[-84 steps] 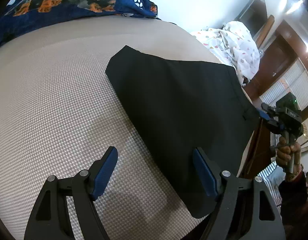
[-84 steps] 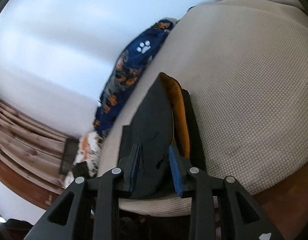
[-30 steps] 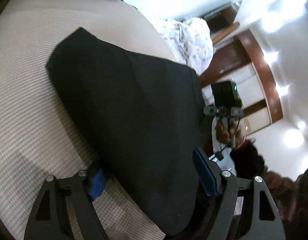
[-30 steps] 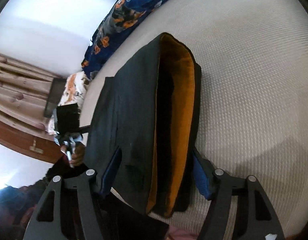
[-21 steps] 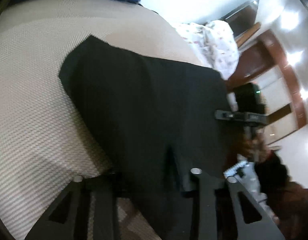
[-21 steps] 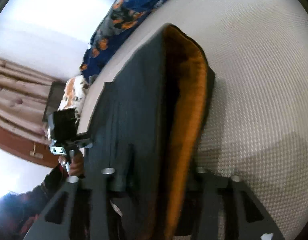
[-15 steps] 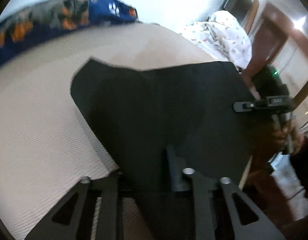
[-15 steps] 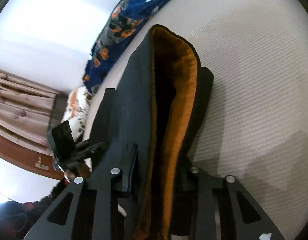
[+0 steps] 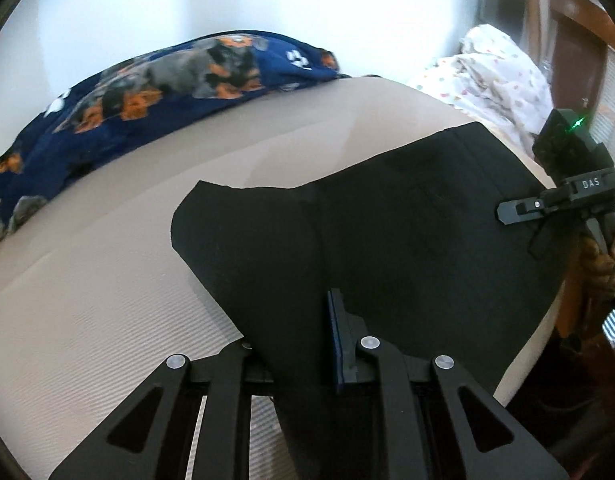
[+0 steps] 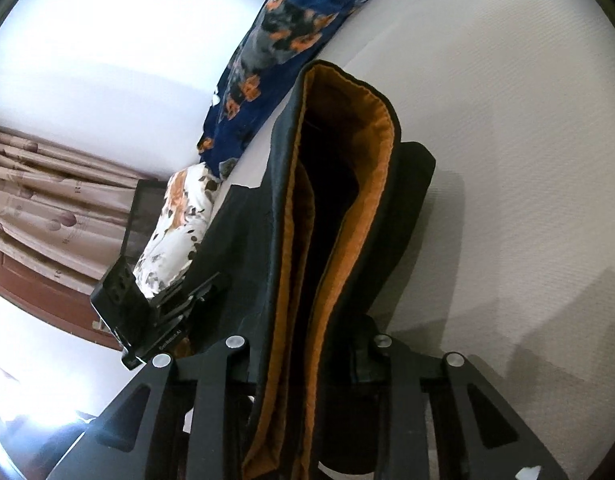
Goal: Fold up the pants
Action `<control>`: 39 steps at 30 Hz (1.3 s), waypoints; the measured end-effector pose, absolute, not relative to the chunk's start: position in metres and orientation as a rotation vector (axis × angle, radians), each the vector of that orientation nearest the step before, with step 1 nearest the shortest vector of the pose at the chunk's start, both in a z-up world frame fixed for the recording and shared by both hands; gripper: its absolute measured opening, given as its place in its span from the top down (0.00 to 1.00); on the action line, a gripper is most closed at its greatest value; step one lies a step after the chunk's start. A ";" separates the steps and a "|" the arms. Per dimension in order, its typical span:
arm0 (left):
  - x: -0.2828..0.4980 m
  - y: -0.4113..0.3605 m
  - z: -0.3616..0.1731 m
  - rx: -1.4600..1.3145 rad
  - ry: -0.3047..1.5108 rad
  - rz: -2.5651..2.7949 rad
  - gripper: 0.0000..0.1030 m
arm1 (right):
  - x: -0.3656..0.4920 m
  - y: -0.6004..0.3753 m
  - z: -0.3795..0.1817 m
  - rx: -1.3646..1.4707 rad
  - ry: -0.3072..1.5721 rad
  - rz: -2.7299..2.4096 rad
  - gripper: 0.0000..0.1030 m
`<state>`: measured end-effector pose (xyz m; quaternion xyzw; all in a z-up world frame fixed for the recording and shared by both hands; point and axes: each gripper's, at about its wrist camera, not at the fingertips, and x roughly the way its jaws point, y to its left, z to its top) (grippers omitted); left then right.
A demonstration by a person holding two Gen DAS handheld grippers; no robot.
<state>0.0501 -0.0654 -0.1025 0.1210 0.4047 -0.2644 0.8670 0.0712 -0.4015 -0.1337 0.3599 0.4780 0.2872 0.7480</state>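
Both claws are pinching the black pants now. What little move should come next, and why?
Probably lift both ends together and carry them toward the far edge. The left claw and right claw are each shut on the near edge of the black pants, which lie flat on the beige bed, so the next fold looks ready.

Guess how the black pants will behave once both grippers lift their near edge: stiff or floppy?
Likely floppy: the black pants already drape in soft curves between the left gripper and right gripper. The unheld middle will probably sag. The layered orange lining gapes open, so layers may shift apart.
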 end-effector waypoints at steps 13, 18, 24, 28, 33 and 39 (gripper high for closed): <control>0.055 -0.007 -0.099 0.209 0.817 -0.434 0.84 | 0.100 -0.339 -0.125 0.740 1.055 0.685 0.75; 0.058 0.008 -0.101 0.186 0.818 -0.422 0.84 | 0.104 -0.329 -0.131 0.755 1.061 0.682 0.75; 0.057 0.014 -0.104 0.174 0.817 -0.420 0.84 | 0.104 -0.324 -0.131 0.752 1.067 0.672 0.75; 0.058 0.015 -0.104 0.173 0.814 -0.419 0.84 | 0.103 -0.324 -0.132 0.761 1.069 0.662 0.75; 0.058 0.016 -0.103 0.189 0.797 -0.415 0.84 | 0.103 -0.321 -0.129 0.757 1.065 0.667 0.75; 0.062 0.022 -0.098 0.169 0.790 -0.404 0.85 | 0.106 -0.315 -0.127 0.759 1.062 0.684 0.75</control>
